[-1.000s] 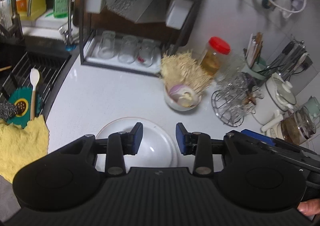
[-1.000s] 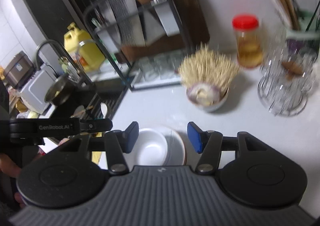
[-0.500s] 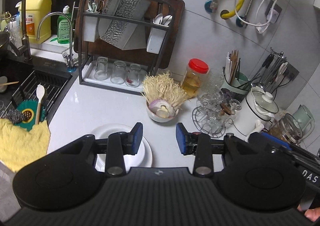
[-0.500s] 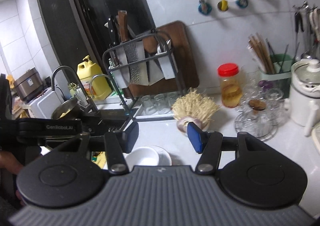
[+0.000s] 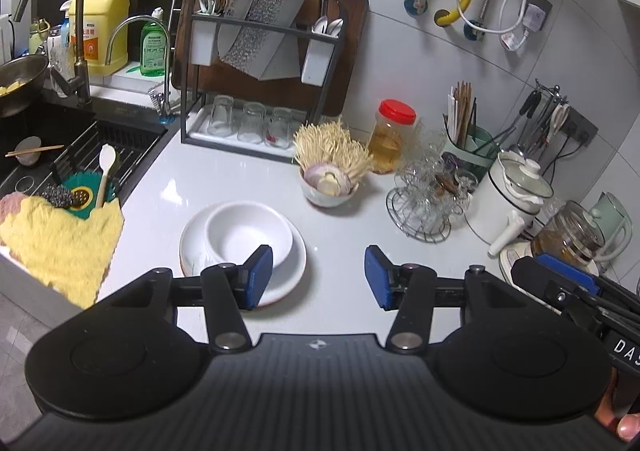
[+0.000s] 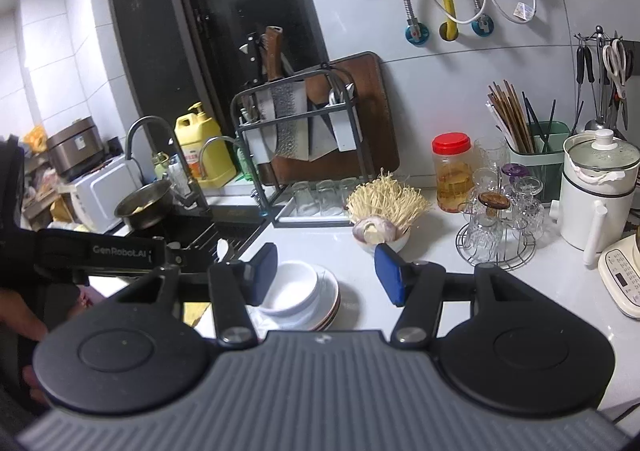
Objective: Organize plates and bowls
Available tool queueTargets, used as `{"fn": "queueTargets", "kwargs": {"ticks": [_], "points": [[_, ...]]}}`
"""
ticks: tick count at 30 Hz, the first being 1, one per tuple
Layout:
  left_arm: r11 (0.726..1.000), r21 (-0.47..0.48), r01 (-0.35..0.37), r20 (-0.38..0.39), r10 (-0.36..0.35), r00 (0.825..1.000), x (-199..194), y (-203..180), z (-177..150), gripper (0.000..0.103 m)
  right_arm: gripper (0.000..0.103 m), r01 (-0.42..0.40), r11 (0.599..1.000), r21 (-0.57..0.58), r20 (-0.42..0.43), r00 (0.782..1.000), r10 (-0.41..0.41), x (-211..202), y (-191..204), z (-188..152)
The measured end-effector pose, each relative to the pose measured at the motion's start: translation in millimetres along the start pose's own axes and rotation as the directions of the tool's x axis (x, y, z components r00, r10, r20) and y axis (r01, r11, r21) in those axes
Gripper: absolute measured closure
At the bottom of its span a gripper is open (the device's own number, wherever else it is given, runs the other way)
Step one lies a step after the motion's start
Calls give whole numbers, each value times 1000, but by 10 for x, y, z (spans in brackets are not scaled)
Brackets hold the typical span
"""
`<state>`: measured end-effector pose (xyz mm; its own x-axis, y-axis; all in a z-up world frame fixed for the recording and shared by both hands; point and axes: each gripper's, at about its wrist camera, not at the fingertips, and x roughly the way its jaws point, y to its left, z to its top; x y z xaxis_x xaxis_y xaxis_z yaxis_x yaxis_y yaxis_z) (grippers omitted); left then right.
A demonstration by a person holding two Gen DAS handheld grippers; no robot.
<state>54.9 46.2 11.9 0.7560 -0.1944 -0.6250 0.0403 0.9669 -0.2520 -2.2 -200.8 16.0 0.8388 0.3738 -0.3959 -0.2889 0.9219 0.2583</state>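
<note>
Resting on stacked plates (image 5: pixel 280 283) (counter): white bowl (image 5: pixel 244 235).

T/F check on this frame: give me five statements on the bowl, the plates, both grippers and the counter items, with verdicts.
1. The white bowl sits on the stack of plates. True.
2. The left gripper is clamped on the bowl. False: its jaws have just been opening and nothing is between them.
3. The right gripper holds nothing. True.
4. The jar has a green lid. False: the lid is red.
5. The yellow cloth lies under the plates. False: it lies at the sink edge, apart from them.
</note>
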Motion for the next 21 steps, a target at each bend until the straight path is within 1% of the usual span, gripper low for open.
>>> {"fn": "queueTargets", "kwargs": {"ticks": [1,2,3,5,9,13,16,18,21], "points": [[1000,4,-1,4,1,1000,-42,-12,-39,43,46,0,1000,-6,1,1000,0,-41,15,-25],[1000,6,-4,10,4,1000,-89,-24,-73,35,45,0,1000,-10,2,1000,0,-74,22,-42],[1000,7,-8,19,8,1000,-135,-33,-107,32,44,0,1000,-10,4,1000,0,-111,33,-68],[1000,11,-10,32,9,999,-232,-56,-173,28,33,-1,1000,-5,13,1000,1,-170,45,-100],[999,32,-12,52,10,999,-413,-103,-304,17,31,0,1000,-2,20,1000,0,-276,79,-173],[998,53,-17,44,15,999,-555,-146,-427,15,31,14,1000,-1,7,1000,-14,-369,129,-267],[998,59,-18,43,15,999,-679,-164,-520,11,31,15,1000,8,2,1000,-15,-465,161,-329],[998,64,-31,50,27,998,-748,-166,-584,8,31,27,1000,5,4,1000,-27,-519,184,-367],[996,68,-51,52,48,997,-846,-168,-670,7,31,35,999,11,4,999,-35,-592,204,-418]]}}
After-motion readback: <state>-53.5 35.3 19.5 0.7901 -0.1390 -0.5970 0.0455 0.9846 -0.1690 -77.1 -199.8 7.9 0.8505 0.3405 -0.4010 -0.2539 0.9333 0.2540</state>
